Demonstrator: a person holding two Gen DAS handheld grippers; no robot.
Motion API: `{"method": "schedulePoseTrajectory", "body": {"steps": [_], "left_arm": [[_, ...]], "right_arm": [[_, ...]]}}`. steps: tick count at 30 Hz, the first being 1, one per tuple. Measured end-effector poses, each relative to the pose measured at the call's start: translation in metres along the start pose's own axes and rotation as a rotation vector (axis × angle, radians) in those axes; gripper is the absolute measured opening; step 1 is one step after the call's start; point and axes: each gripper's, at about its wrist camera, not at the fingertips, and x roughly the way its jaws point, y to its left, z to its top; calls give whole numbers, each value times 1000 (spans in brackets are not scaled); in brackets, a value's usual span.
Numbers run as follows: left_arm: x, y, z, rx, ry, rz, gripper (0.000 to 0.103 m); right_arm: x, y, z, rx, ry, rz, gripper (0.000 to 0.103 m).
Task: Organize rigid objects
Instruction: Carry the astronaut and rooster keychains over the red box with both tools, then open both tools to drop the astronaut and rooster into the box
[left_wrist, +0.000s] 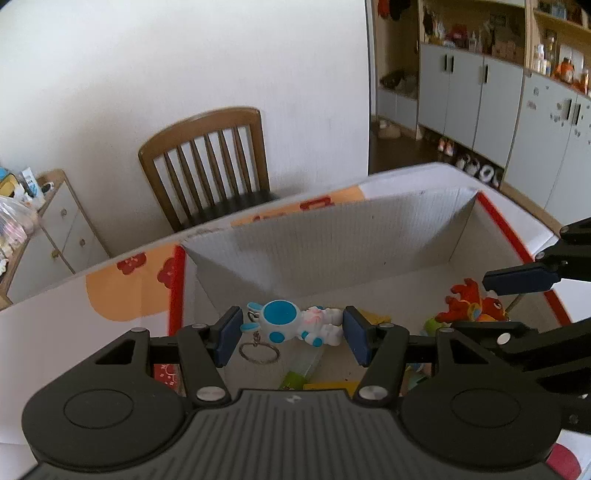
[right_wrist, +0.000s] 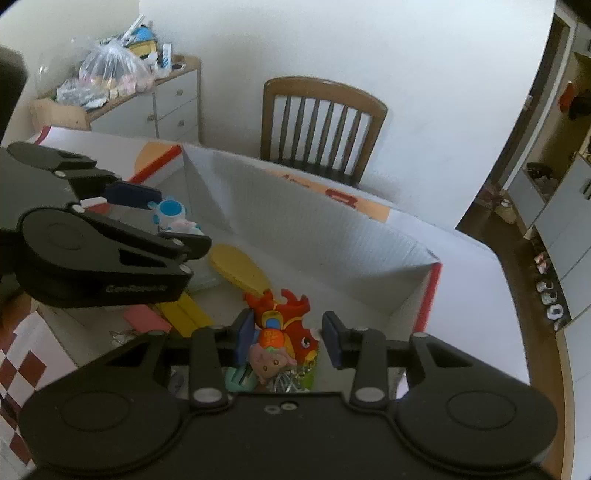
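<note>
My left gripper (left_wrist: 291, 332) is shut on a white and blue rabbit astronaut keychain (left_wrist: 295, 323), held over the open cardboard box (left_wrist: 332, 229); its key ring (left_wrist: 258, 352) hangs below. The keychain (right_wrist: 173, 218) also shows in the right wrist view, in the left gripper (right_wrist: 155, 221). My right gripper (right_wrist: 288, 338) is open above a red fish toy (right_wrist: 291, 325) that lies in the box (right_wrist: 332, 236). The red fish toy (left_wrist: 476, 302) and the right gripper (left_wrist: 509, 295) show at the right of the left wrist view.
In the box lie a yellow paddle (right_wrist: 240, 269), yellow sticks (right_wrist: 184, 310), a pink card (right_wrist: 146, 319), a small pink figure (right_wrist: 267, 360) and a green piece (right_wrist: 240, 380). A wooden chair (right_wrist: 317, 122) stands behind the box. A drawer unit (right_wrist: 162, 107) is at the far left.
</note>
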Motion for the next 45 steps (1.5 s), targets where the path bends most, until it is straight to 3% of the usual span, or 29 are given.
{"method": "schedulePoseTrajectory", "body": {"steps": [15, 25, 31, 34, 45], "left_arm": [[49, -7, 1, 7, 202, -16, 59], [69, -11, 1, 18, 316, -11, 59], [69, -6, 1, 11, 318, -17, 60], [68, -4, 2, -12, 316, -31, 66], [37, -2, 1, -17, 228, -53, 68]], "right_arm": [[28, 2, -12, -43, 78, 49, 39], [31, 5, -9, -44, 83, 45, 40], [30, 3, -10, -20, 88, 32, 46], [28, 2, -12, -11, 82, 29, 53], [7, 2, -14, 13, 54, 15, 61]]}}
